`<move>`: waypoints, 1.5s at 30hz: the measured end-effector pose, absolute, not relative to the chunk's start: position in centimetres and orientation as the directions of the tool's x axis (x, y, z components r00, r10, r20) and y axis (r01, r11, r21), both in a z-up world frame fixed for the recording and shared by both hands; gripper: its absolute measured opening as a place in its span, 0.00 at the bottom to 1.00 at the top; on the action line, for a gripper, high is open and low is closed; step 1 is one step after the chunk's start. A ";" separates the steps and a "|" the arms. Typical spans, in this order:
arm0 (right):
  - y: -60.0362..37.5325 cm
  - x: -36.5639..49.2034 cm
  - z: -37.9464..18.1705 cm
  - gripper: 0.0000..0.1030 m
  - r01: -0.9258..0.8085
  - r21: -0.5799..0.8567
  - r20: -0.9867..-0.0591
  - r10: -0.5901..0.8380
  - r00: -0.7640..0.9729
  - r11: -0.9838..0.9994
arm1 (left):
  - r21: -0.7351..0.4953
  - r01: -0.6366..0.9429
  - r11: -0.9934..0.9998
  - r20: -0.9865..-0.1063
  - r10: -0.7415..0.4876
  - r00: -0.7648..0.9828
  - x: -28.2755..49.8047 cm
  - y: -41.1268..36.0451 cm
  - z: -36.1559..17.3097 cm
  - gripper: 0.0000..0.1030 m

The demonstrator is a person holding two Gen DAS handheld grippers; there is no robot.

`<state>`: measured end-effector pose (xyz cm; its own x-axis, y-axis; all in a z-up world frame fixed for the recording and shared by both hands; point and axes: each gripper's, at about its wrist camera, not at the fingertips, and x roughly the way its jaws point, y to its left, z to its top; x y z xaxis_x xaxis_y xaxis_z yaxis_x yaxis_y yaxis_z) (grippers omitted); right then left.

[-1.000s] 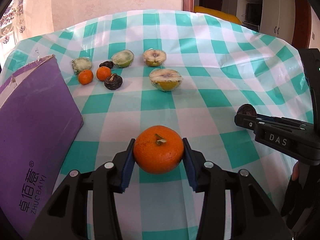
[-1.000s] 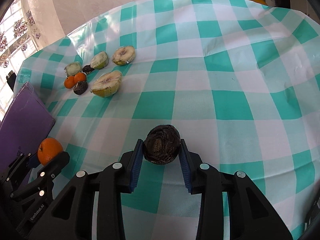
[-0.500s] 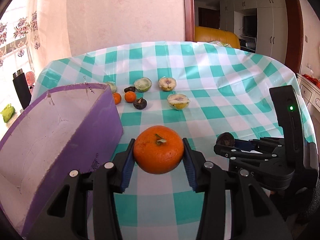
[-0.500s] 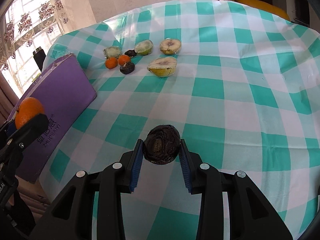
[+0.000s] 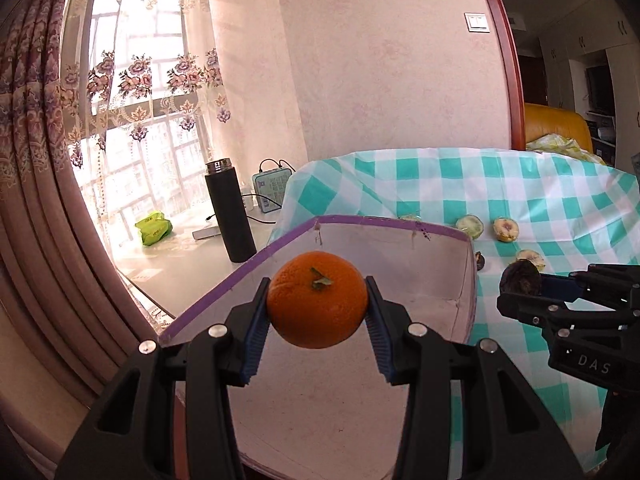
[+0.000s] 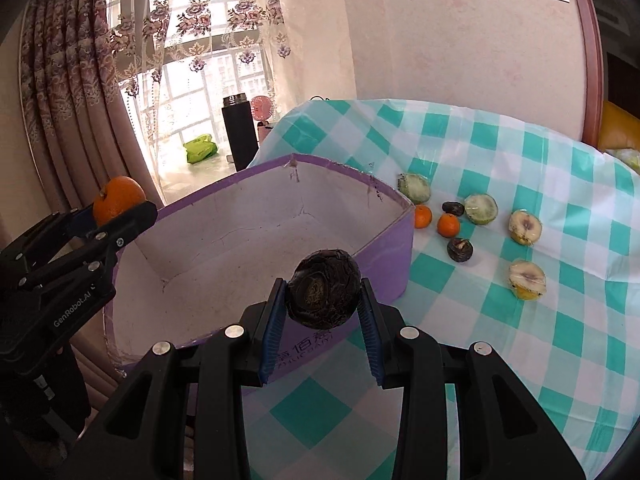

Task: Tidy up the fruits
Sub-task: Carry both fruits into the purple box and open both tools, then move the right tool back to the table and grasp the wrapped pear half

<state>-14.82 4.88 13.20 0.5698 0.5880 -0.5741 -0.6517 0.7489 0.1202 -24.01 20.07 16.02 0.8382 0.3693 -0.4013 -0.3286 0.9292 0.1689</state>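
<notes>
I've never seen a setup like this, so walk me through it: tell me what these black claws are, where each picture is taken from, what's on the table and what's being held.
No robot here: a person holds a two-finger clamp in each hand, each with a wide-angle camera looking along its fingers.

The left camera's picture shows the left gripper shut on an orange above an open purple box. The right camera's picture shows the right gripper shut on a dark wrinkled fruit by the box's near wall.

On the checked tablecloth beyond the box lie two small oranges, cut pale fruit halves and small dark fruits. The box looks empty.
</notes>
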 end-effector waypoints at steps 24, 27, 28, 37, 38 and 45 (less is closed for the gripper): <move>17.4 -12.9 8.1 0.38 -0.787 -0.251 -0.809 0.324 0.490 0.564 | 0.219 -0.287 0.933 -0.787 0.343 0.513 -18.1 27.5 8.1 0.45; 17.3 -12.7 8.2 0.43 -0.795 -0.241 -0.804 0.343 0.485 0.557 | 0.260 -0.273 0.926 -0.790 0.366 0.492 -18.2 27.1 7.7 0.46; 17.1 -12.6 8.2 0.52 -0.796 -0.233 -0.801 0.355 0.483 0.558 | 0.267 -0.271 0.925 -0.791 0.371 0.486 -18.2 27.0 7.6 0.46; 16.1 -12.8 8.5 0.77 -0.837 -0.162 -0.771 0.462 0.438 0.523 | 0.363 -0.300 0.882 -0.749 0.468 0.470 -18.6 26.0 8.1 0.90; 16.0 -12.8 8.6 0.79 -0.838 -0.159 -0.763 0.474 0.440 0.522 | 0.379 -0.313 0.871 -0.738 0.489 0.465 -18.6 26.0 8.4 0.90; 13.6 -12.6 11.6 0.83 -0.860 -0.155 -0.615 0.634 0.469 0.485 | 0.342 -0.525 0.780 -0.470 0.625 0.623 -19.9 23.7 17.3 0.93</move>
<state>-12.62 13.62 11.59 0.4687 0.6345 -0.6147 -0.8604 0.4854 -0.1551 -19.94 23.68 17.26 0.6232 0.6254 -0.4697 -0.5247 0.7796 0.3418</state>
